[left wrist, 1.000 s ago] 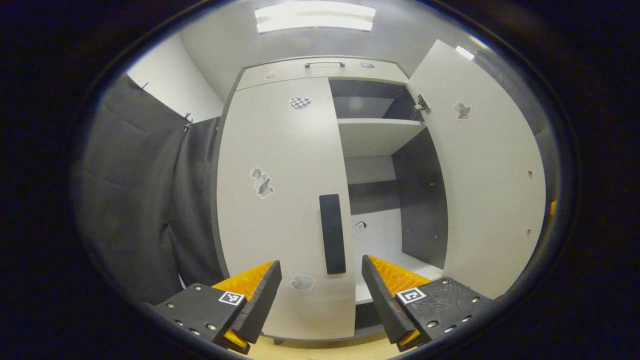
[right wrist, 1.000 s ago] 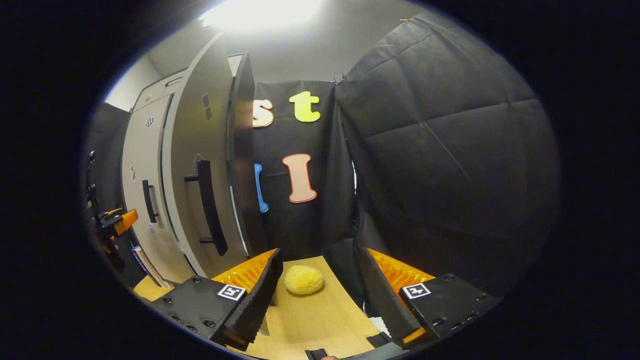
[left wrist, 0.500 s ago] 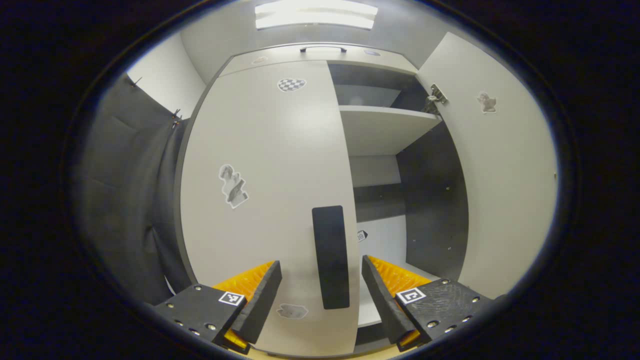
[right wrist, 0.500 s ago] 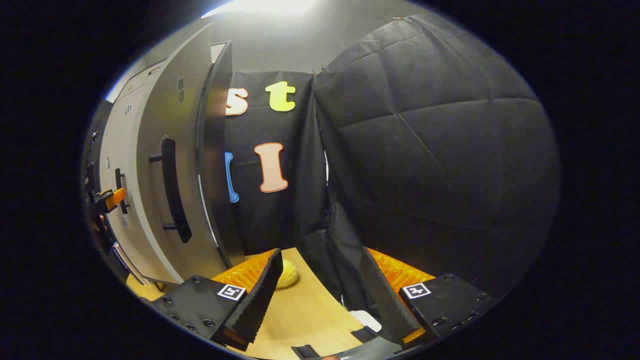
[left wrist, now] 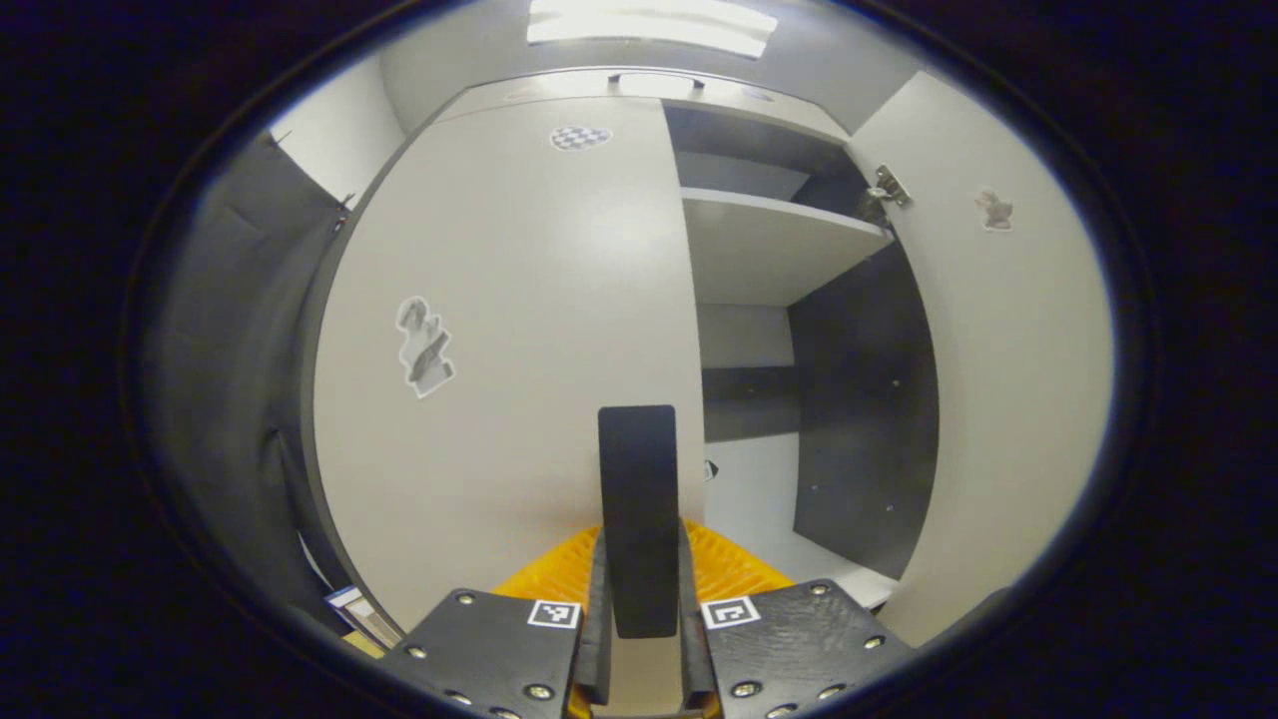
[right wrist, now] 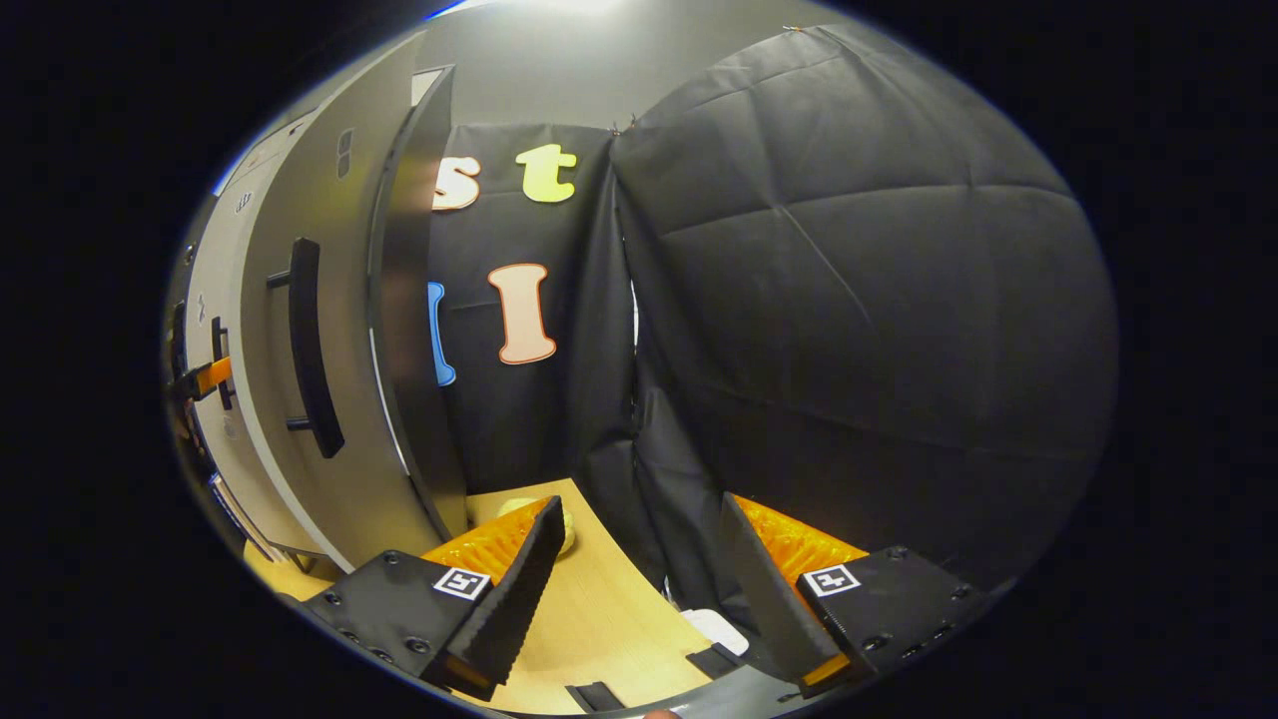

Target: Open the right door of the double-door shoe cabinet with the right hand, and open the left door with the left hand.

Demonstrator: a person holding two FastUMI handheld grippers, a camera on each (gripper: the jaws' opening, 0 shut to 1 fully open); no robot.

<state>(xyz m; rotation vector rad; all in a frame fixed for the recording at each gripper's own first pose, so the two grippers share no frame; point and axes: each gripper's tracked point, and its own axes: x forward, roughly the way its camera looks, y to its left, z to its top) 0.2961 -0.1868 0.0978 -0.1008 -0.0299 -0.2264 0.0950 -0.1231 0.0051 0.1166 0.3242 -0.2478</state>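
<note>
At the front of the pale shoe cabinet (left wrist: 559,90), in the left gripper view, the left gripper (left wrist: 639,639) has its fingers (left wrist: 597,619) clenched on the dark vertical handle (left wrist: 639,499) of the left door (left wrist: 499,330), which is closed. Beside it the right door (left wrist: 1008,399) stands swung wide, showing a pale shelf (left wrist: 769,245), dark inner walls and a light floor panel inside. A ceiling lamp (left wrist: 649,22) glows above. In the right gripper view, the right gripper (right wrist: 634,589) hangs with its fingers released and spread, holding nothing, over a light wooden bench (right wrist: 599,619) backed by black cloth walls (right wrist: 859,330). A yellow sponge-like lump (right wrist: 514,507) lies on the bench near the open door's foot.
</note>
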